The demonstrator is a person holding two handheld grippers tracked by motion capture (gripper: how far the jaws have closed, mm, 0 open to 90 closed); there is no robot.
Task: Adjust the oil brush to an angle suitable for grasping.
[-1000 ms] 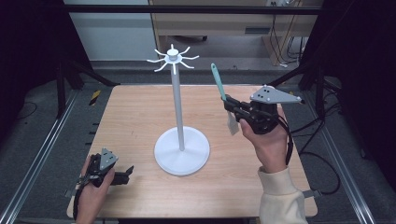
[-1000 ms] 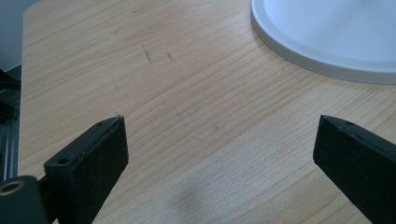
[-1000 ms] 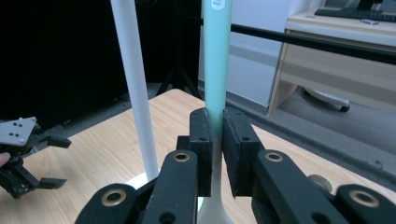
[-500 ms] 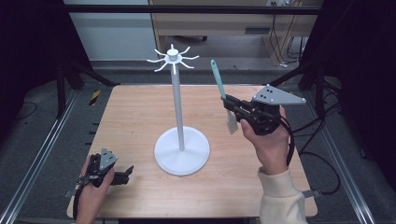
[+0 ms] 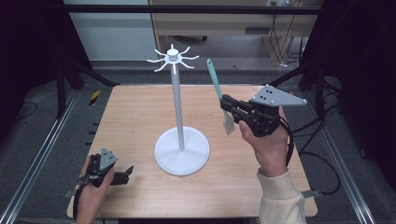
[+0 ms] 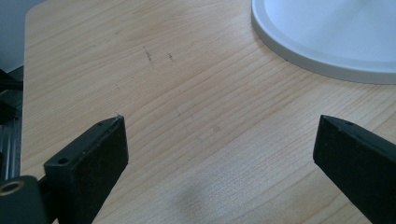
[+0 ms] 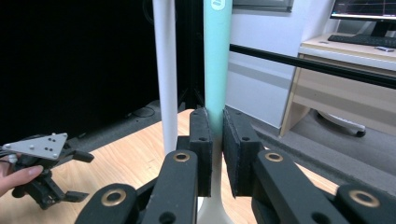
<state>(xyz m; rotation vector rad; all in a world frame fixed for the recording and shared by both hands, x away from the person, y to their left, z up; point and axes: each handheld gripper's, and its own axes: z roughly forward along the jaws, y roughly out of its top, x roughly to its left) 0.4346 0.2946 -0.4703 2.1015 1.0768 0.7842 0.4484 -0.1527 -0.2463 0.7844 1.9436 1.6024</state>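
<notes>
Green spatula (image 5: 215, 80) sits pinched in the right gripper (image 5: 227, 103), held up beside the white stand (image 5: 179, 109). Left gripper (image 5: 125, 171) rests wide open, empty, on the table (image 5: 130, 116). Next, I think, it must hang on a hook (image 5: 192, 58)

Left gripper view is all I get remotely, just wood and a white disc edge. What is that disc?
Observer: It is the round base of a white stand whose tall pole ends in radiating hooks.
Operator: Where is the other hand?
Observer: The right tongs are raised to the right of the pole, above the table.
Operator: Are they carrying anything?
Observer: Yes, shut on a teal-handled spatula, handle up, pale blade hanging below.
Operator: And mine?
Observer: The left tongs sit open, low at the table's near left corner.
</notes>
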